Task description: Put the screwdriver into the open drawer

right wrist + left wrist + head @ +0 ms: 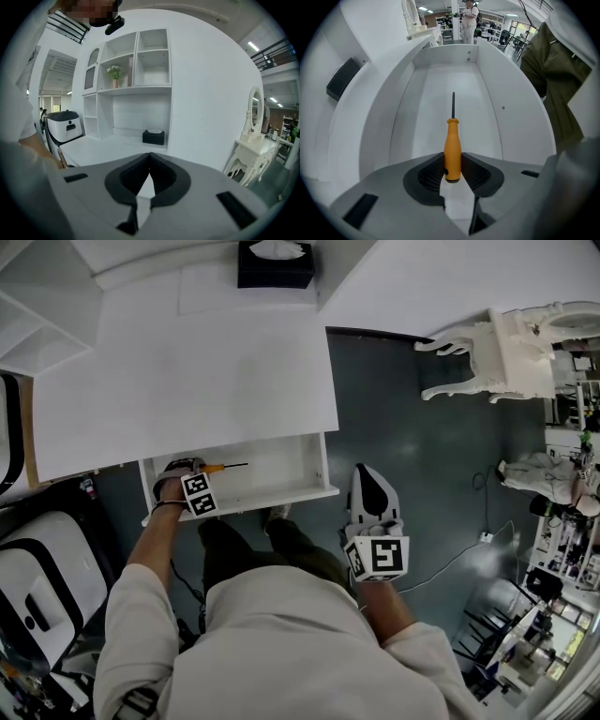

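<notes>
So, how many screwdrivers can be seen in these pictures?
1: the orange-handled screwdriver, gripped by its handle in the jaws of the left gripper, over the floor of the open drawer. Others may be hidden.

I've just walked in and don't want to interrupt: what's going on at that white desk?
A person stands at the desk with a gripper in each hand. The left gripper is clamped on the orange handle of a screwdriver and holds it inside the open drawer, shaft pointing along it. It hasn't been let go yet, and I can't tell whether it touches the drawer's floor. The right gripper is shut and empty, off to the side.
</notes>
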Demonstrator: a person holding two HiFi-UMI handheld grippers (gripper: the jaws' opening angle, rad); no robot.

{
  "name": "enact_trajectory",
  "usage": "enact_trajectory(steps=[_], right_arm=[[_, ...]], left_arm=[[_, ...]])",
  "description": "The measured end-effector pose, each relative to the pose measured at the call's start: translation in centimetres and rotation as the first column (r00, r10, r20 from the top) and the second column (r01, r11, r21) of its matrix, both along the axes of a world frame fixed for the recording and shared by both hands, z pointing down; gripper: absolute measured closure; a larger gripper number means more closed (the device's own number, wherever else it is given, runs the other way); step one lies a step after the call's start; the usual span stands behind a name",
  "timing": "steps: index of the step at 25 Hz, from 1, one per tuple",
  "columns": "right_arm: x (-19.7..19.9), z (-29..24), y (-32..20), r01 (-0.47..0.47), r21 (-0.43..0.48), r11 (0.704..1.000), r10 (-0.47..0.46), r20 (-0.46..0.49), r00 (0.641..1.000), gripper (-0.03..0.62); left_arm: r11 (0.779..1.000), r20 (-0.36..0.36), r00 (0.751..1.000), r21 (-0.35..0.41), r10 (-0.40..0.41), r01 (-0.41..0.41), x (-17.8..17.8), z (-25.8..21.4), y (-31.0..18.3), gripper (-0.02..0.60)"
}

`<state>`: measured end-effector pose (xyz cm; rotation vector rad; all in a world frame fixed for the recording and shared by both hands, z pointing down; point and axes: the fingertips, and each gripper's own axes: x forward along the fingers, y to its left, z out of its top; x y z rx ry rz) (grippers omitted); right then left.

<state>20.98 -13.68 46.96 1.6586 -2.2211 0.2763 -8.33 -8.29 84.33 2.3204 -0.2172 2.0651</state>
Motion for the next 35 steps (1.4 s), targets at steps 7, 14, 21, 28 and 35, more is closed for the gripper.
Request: enact_trajectory(steps=[7, 14, 21, 28, 35], right_arm=[[0.5, 1.0, -0.2, -0.005, -0.026, 1.0, 0.005, -0.009, 1.0, 0.589], [1.1, 1.6, -0.4, -0.009, -0.037, 0.999, 0.009, -0.011, 1.0, 0.591], [1.4, 1.9, -0.9, -0.005, -0.045, 0.999, 0.004, -0.015, 1.0, 0.591], [1.4, 2.0, -1.4, 0.0, -0.052, 0.999, -0.001, -0.014, 1.0, 0.591], [0.9, 2.2, -1.9, 0.017, -0.054, 0.998, -0.017, -0.012, 1.0, 0.589]], left_arm=[[1.0, 0.008, 1.0, -0.028, 0.009, -0.009, 0.8, 1.6, 0.1, 0.469], [0.999, 0.01, 1.0, -0.05, 0.013, -0.012, 1.4, 2.6, 0.8, 0.469], [0.998, 0.015, 1.0, -0.059, 0.01, -0.009, 1.7, 3.1, 0.6, 0.469], [0.997, 0.017, 1.0, -0.072, 0.009, -0.008, 1.6, 3.4, 0.6, 0.469], [0.997, 0.007, 1.0, -0.076, -0.007, 0.007, 1.5, 3.5, 0.7, 0.468]])
